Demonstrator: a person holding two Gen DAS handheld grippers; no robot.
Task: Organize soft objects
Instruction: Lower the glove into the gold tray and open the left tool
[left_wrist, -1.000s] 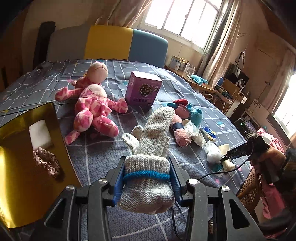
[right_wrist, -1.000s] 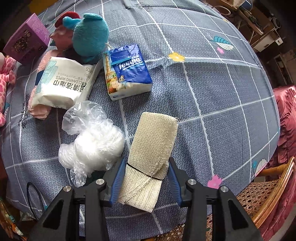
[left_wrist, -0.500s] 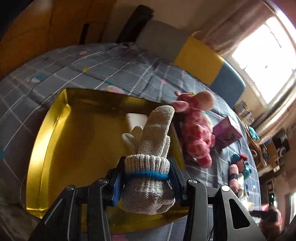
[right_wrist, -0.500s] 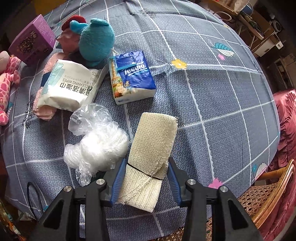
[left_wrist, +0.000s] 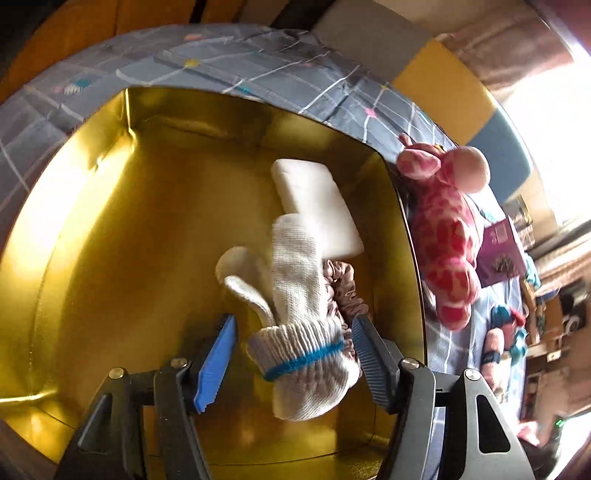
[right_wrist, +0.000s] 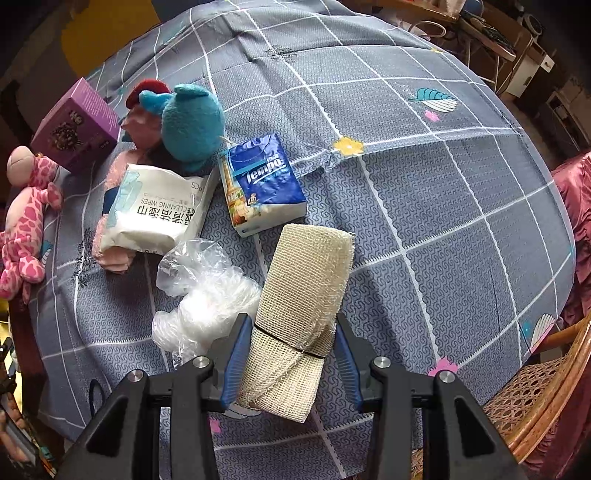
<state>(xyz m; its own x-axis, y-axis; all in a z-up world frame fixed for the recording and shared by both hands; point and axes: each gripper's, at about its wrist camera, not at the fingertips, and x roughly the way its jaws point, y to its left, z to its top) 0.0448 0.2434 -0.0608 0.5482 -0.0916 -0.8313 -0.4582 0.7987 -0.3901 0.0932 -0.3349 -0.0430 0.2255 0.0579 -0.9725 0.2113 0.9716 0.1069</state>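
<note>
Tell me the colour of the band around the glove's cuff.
Blue, a thin stripe around the cuff of the cream knit glove; clearest in the left wrist view.

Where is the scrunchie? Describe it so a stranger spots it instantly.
Look in the gold tray on the grey checked cloth. Near its right wall, below the white block and beside the knit glove, lies the scrunchie: the only ruffled, dusty-pink item there.

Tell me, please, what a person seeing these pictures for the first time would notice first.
Probably the shiny gold tray, over which the left gripper, jaws apart, has a white knitted glove with a blue cuff stripe. Next, the right gripper around a cream mesh cloth roll on the grey checked tablecloth. The pink spotted plush giraffe lies beside the tray.
</note>
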